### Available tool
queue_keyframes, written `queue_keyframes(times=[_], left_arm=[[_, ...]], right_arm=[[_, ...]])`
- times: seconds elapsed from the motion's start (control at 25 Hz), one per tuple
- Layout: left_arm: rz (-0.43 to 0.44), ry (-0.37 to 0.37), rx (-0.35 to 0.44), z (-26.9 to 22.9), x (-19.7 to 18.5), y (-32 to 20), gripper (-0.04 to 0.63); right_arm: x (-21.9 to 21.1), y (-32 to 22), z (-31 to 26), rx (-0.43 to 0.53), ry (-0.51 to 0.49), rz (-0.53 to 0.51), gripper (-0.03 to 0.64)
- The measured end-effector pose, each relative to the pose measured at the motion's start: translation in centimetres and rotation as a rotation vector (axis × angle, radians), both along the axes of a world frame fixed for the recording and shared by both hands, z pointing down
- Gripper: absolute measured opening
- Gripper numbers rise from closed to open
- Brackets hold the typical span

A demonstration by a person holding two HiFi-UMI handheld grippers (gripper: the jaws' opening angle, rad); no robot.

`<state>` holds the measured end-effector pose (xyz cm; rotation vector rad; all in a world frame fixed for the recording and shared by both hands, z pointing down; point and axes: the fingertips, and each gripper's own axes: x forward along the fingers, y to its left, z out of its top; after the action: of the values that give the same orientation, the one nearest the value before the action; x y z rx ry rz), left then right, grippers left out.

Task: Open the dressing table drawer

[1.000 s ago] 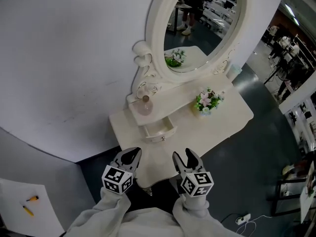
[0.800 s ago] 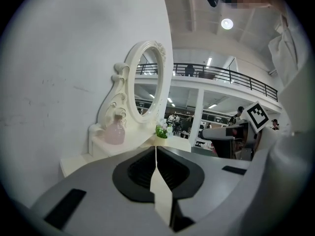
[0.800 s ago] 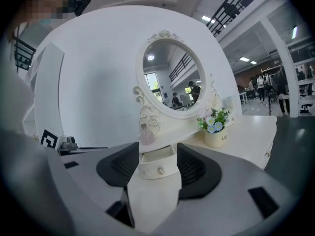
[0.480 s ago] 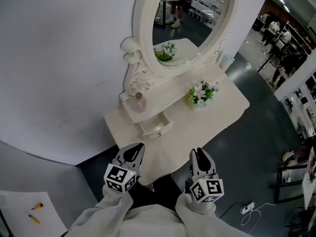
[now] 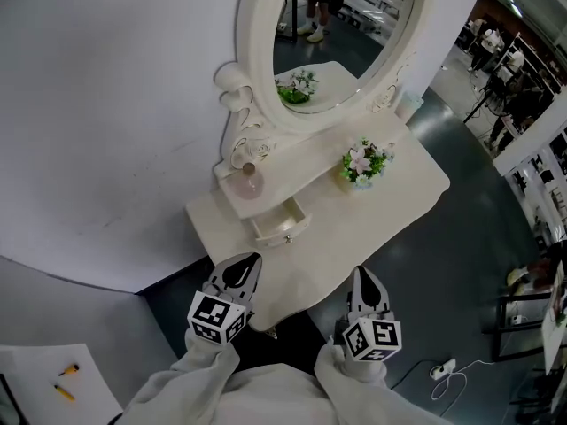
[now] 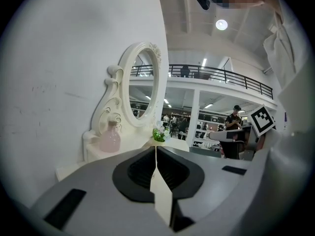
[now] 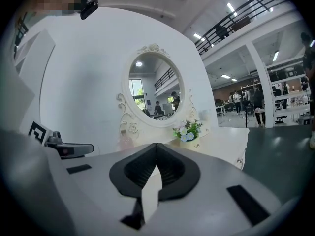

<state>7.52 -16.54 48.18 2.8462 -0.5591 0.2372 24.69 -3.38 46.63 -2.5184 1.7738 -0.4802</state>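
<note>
Moved since a second ago: the right gripper (image 5: 363, 277) has drifted rightward along the near edge of the dressing table (image 5: 399, 197). Its jaws, spread then, have just been closing with nothing between them.
Head view, drawer: the small drawer (image 5: 282, 228) stands partly pulled out under the raised shelf (image 5: 292, 168) on the table's left side. It sits just below a pink bottle (image 5: 251, 182), apart from both grippers.
Head view, left gripper: the left gripper (image 5: 241, 271) hovers at the table's near edge, in front of the drawer.
Head view, rest: flowers (image 5: 363, 162) stand on the tabletop below the oval mirror (image 5: 341, 34).
Left gripper view: the jaws are pressed together and empty. The bottle, mirror and flowers lie beyond them, and the drawer cannot be made out.
Right gripper view: the jaws are pressed together and empty. The flowers and mirror are ahead, with the left gripper at the left edge.
</note>
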Motion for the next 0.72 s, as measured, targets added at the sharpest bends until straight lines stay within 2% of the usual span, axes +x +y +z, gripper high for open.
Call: queue_keyframes(times=[0.72], left_arm=[[-0.029, -0.012, -0.011, 0.7, 0.5, -0.5, 0.020]], right_arm=[[0.4, -1.2, 1.0, -0.015, -0.010, -0.053, 0.032]])
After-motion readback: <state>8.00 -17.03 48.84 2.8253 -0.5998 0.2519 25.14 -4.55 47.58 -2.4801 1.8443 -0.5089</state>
